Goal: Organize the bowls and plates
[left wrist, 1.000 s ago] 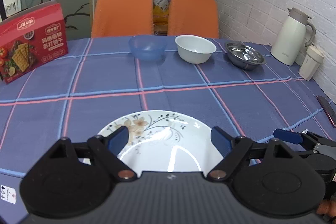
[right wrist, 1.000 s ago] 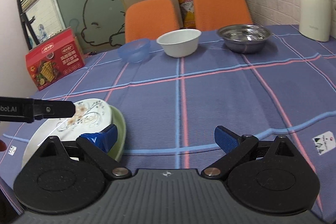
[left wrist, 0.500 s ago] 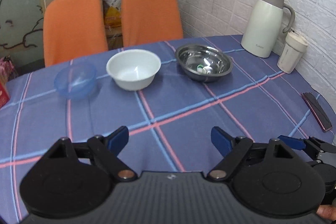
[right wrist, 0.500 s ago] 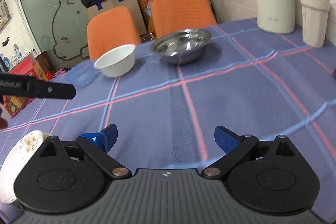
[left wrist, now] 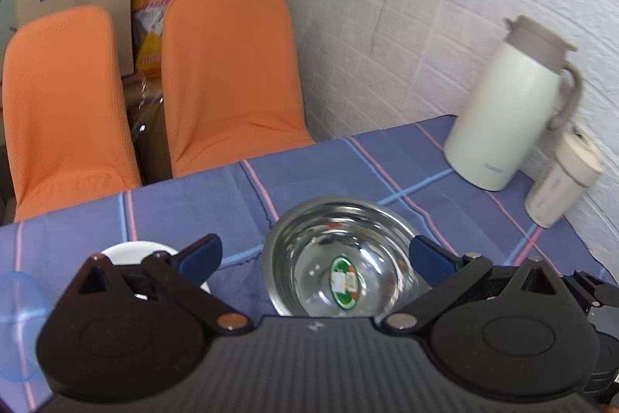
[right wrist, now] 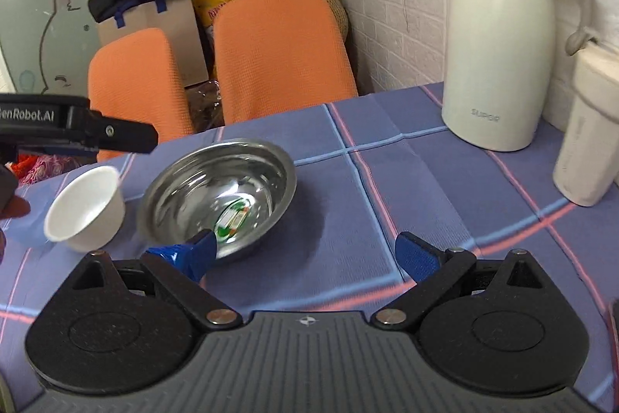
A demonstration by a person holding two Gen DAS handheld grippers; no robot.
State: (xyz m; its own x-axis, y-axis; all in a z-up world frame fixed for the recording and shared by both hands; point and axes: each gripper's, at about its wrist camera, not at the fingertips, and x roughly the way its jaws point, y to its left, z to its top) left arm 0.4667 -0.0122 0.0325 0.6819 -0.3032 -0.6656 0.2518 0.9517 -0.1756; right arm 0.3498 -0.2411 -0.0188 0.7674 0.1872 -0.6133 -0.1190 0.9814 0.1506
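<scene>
Hovering low over the blue plaid tablecloth (left wrist: pixel 348 161), the left gripper (left wrist: pixel 315 254) is held level and aimed at the far corner, its blue-tipped fingers (left wrist: pixel 199 252) spread wide apart with nothing between them. The right gripper (right wrist: pixel 305 252) is held just beside it at a similar height, jaws likewise wide apart and empty, angled slightly leftward.

A stainless steel bowl (left wrist: pixel 340 258) is seen directly ahead of the left gripper, framed between its two fingers but not touched by them. In the right wrist view the same steel bowl (right wrist: pixel 218 198) lies ahead and to the left, its near rim overlapped by the left fingertip (contact cannot be judged). A white bowl (right wrist: pixel 85 208) stands just beside the steel one on its left, and a translucent blue bowl (left wrist: pixel 19 320) is glimpsed further left only in the left wrist view.

A white thermos jug (right wrist: pixel 503 45) and a lidded cream tumbler (right wrist: pixel 588 134) are shown against the brick wall at the right. Only the right wrist view reveals the left gripper's body (right wrist: pixel 73 128) from the side, and a fingertip of the person (right wrist: pixel 15 208) at the left edge. A green-and-red sticker (left wrist: pixel 343 281) is stuck inside the steel bowl.
</scene>
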